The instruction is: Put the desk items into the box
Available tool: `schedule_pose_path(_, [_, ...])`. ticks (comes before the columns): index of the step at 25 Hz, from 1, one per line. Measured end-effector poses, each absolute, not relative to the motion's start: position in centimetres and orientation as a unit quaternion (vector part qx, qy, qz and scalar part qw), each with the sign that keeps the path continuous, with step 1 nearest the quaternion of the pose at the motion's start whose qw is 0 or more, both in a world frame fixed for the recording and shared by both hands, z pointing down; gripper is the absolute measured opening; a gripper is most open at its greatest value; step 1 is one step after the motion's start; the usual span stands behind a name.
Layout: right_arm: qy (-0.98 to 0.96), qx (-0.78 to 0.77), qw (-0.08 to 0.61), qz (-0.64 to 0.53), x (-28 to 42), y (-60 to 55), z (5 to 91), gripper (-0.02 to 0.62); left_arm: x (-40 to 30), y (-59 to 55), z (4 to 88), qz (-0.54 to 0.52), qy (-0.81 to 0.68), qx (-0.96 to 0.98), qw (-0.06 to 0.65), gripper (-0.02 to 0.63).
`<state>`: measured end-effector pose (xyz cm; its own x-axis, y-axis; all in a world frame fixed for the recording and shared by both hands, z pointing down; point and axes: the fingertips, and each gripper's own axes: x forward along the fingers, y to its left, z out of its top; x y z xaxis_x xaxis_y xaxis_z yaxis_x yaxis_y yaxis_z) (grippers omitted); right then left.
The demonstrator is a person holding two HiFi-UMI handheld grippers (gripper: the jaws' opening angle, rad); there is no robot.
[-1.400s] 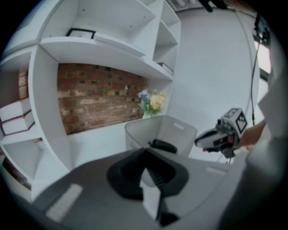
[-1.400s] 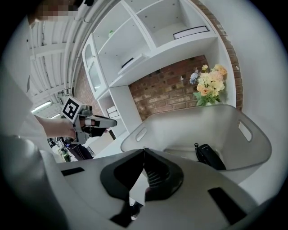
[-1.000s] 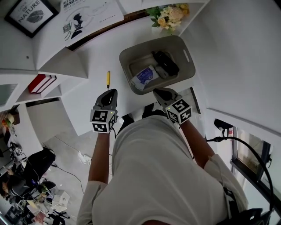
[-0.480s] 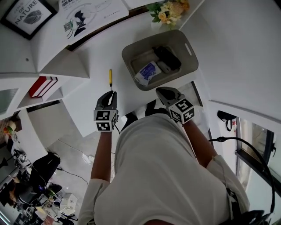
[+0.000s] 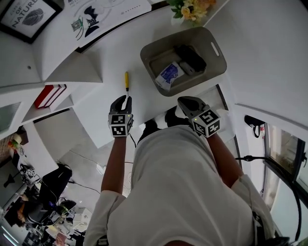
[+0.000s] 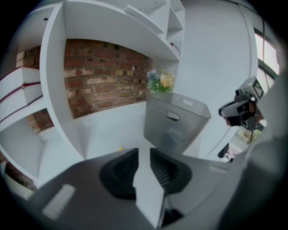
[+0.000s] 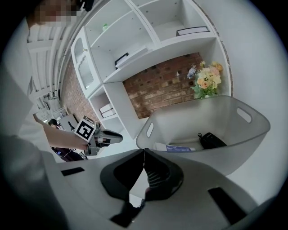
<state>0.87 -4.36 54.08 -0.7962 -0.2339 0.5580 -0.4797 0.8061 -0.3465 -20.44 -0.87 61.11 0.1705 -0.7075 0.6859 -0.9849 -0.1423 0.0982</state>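
A yellow pen lies on the white desk, left of the grey box. The box holds a black item and a blue-and-white packet. My left gripper has its tips just short of the pen's near end. Its jaws have just been opening and stand a little apart, with only bare desk between them. A yellow speck of the pen shows just beyond the left jaw. My right gripper hovers at the box's near side, shut and empty.
White shelves stand left of the desk with red books on a lower level. A flower bunch sits behind the box, and a framed picture and a poster lean at the back. The desk's front edge runs just under both grippers.
My left gripper has moved forward and down until its tips nearly meet the yellow pen, and its jaws have parted slightly. The right gripper has shifted only a little beside the box.
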Motion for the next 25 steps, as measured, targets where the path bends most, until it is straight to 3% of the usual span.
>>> schedule_pose_path(25, [-0.884, 0.246, 0.282, 0.280, 3.2, -3.1, 57.4, 0.003, -24.4, -3.6, 75.8, 0.323, -0.559, 0.682, 0.344, 0.141])
